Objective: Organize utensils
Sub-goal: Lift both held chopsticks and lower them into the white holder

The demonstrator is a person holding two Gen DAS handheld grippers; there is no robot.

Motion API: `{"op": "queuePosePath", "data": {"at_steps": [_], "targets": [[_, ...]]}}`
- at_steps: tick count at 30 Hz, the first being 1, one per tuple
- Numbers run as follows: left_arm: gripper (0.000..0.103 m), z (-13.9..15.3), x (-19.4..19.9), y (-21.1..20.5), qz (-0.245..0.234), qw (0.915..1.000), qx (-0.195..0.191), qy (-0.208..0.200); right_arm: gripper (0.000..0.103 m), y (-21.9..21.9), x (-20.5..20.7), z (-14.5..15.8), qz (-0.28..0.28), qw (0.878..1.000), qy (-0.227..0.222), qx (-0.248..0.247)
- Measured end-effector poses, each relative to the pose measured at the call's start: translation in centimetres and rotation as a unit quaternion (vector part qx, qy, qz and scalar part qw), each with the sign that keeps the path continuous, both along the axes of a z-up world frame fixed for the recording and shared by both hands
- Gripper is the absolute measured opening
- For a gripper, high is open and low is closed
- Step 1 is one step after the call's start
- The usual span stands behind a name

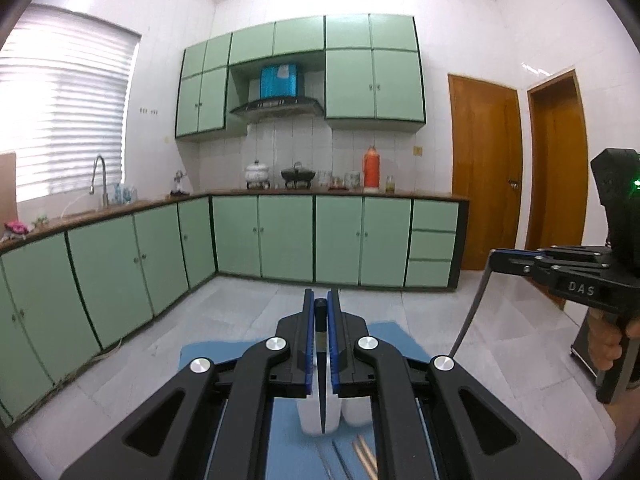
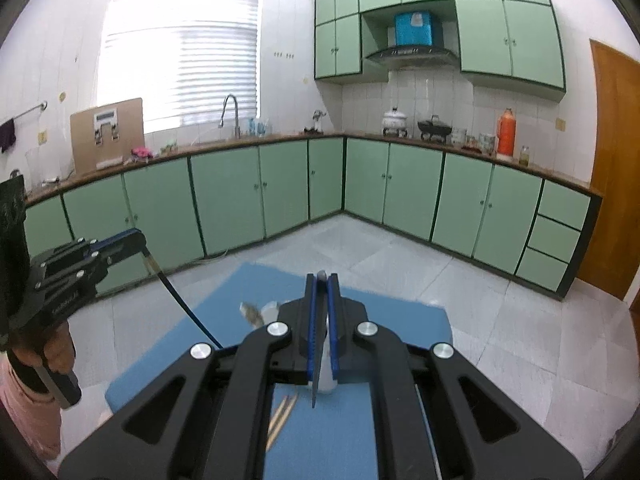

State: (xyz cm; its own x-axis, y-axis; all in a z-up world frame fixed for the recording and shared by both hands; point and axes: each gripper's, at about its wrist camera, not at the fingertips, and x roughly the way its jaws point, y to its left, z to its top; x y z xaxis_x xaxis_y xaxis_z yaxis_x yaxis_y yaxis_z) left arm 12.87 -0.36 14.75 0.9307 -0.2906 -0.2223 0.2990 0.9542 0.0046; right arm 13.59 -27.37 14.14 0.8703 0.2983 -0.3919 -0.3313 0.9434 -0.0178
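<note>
My left gripper [image 1: 320, 300] is shut on a slim dark utensil [image 1: 321, 392] that hangs down between its blue pads. It is above two white cups [image 1: 307, 414] on the blue mat [image 1: 208, 354]. My right gripper [image 2: 321, 280] is shut on a grey metal utensil [image 2: 316, 384] that hangs point down over the mat [image 2: 248, 280]. The right gripper [image 1: 495, 258] with its grey utensil [image 1: 474, 312] shows at the right of the left wrist view. Opposite, the left gripper [image 2: 139, 238] carries the dark utensil [image 2: 188, 308]. Wooden chopsticks [image 2: 285, 412] lie on the mat.
The mat lies on a table over a pale tiled floor. Green cabinets [image 1: 284, 236] and a countertop with a sink tap [image 1: 99, 176], pots and an orange flask [image 1: 371, 168] line the far walls. Wooden doors [image 1: 484, 172] stand at the right. A hand [image 2: 56, 352] grips the left tool.
</note>
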Motion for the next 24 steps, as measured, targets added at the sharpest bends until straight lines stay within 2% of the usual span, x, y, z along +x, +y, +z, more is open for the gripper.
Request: {"op": "queuePosePath", "data": {"at_steps": [4, 9, 12, 17, 24], "targets": [[0.006, 1.5, 2.7, -0.8, 0.008, 0.9998, -0.009, -0.019, 0.004, 0.5, 3.3, 1.4, -0.012, 1.000, -0.013, 0.003], [0.006, 1.5, 7.1, -1.7, 0.020, 0.9994, -0.017, -0.022, 0.004, 0.8, 7.9, 0.7, -0.038, 0.999, -0.020, -0.003], [0.006, 0.1, 10.0, -2.3, 0.027, 0.9995, -0.013, -0.010, 0.004, 0.8, 10.8, -0.8, -0.050, 0.999, -0.009, 0.006], [0.006, -3.5, 14.3, -2.7, 0.028, 0.9990, -0.016, 0.031, 0.004, 1.0, 14.1, -4.3, -0.054, 0.998, 0.014, 0.011], [0.006, -7.4, 16.5, -3.0, 0.023, 0.9973, -0.007, 0.070, 0.005, 1.2, 15.6, -8.2, -0.042, 0.998, 0.051, 0.023]]}}
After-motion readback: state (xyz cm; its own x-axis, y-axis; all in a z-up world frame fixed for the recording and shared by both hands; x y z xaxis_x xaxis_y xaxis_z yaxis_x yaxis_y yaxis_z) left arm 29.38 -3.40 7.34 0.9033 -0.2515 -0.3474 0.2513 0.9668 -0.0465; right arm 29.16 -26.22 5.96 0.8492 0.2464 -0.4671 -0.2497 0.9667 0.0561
